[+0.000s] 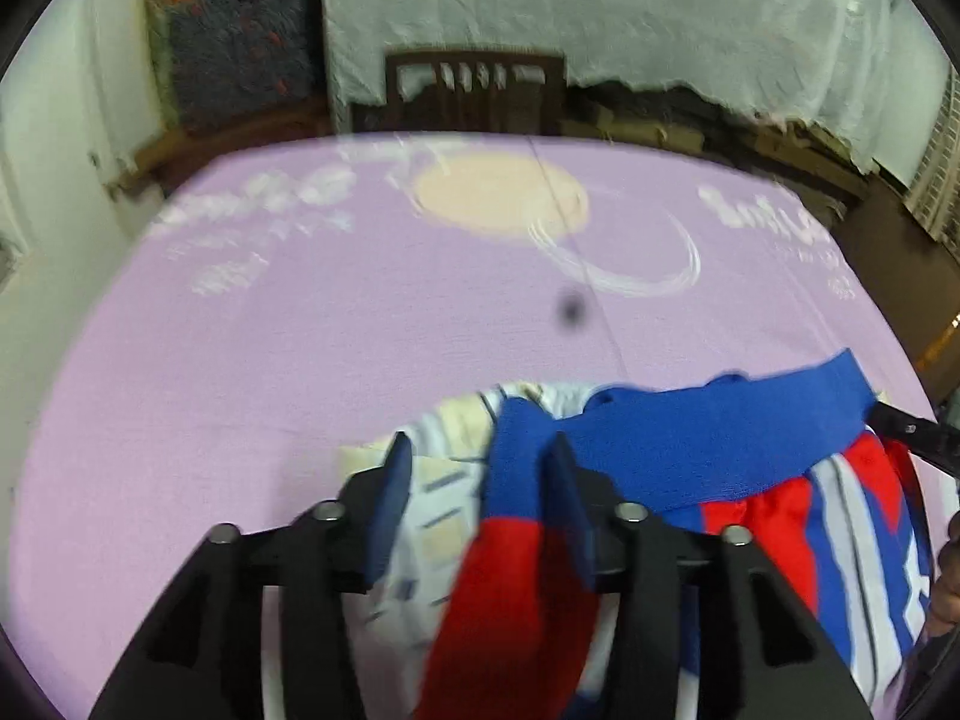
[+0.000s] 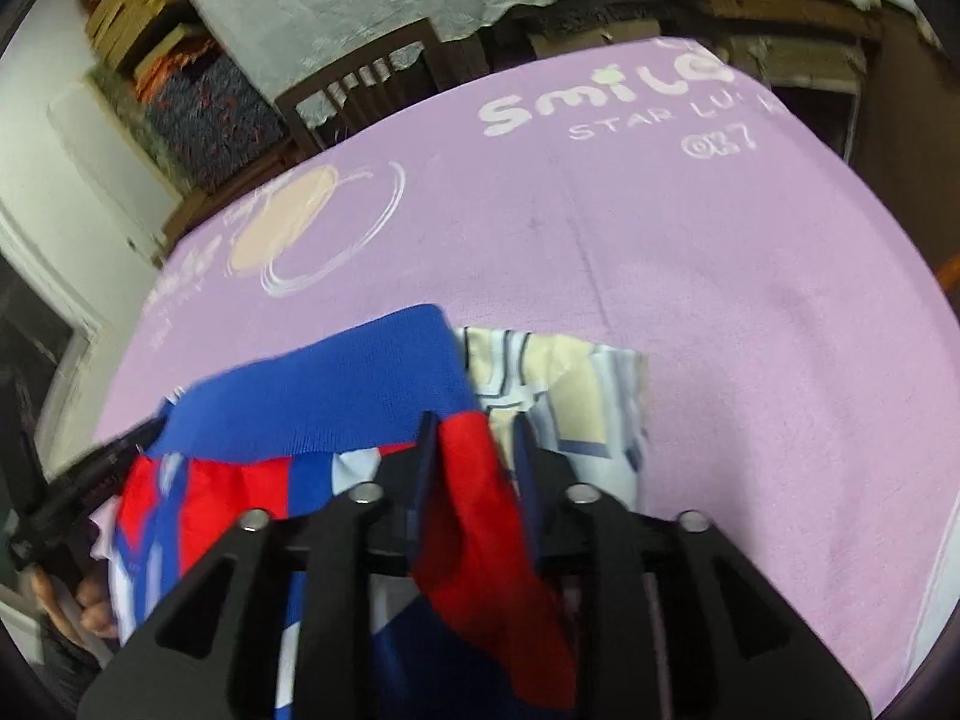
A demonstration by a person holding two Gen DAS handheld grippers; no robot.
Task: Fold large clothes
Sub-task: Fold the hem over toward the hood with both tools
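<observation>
Covering the table, a lilac sheet (image 1: 240, 330) is filling most of both views. Lying at lower centre and lower right of the left view, the jersey (image 1: 720, 438) is running its blue band crosswise between both hands. The left gripper (image 1: 477, 450) is standing spread, red cloth loose between its jaws. The right gripper (image 2: 474, 429) is part-open around a red fold; whether it is pinching, I cannot tell.

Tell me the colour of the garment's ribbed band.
Solid royal blue ribbed band, above red, blue and white panels; clearest in the right wrist view.
</observation>
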